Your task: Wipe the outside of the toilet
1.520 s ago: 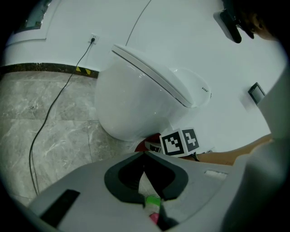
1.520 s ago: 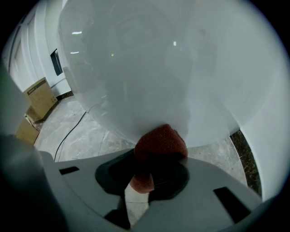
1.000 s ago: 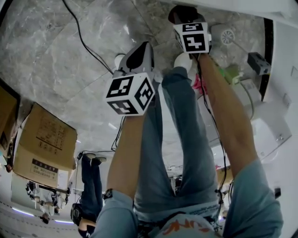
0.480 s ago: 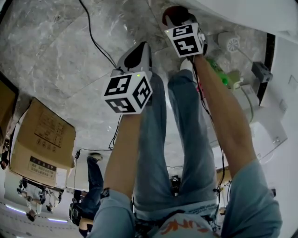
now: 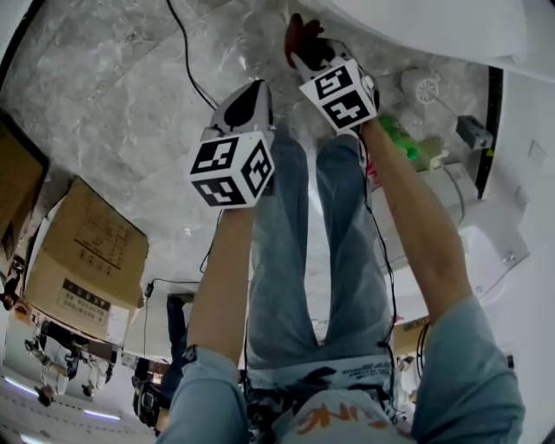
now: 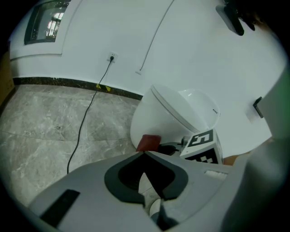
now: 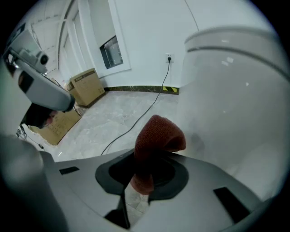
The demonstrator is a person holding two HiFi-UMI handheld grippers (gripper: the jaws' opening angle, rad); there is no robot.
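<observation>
- Head view: our right gripper (image 5: 310,54) holds the cloth (image 5: 297,33) by the toilet (image 5: 434,26), at the floor's (image 5: 95,95) far edge.
- Left gripper view: our left gripper (image 6: 145,156) is closed, empty.
- Right gripper view: cloth pinched tight; we guess we press and wipe next.

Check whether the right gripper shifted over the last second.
Yes. In the head view the right gripper, tongs shut on the red cloth, has slid left, away from the round white floor fitting.

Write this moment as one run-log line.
right hand-held gripper: shut on red cloth | cloth beside toilet | left hand-held gripper: shut, empty
</observation>
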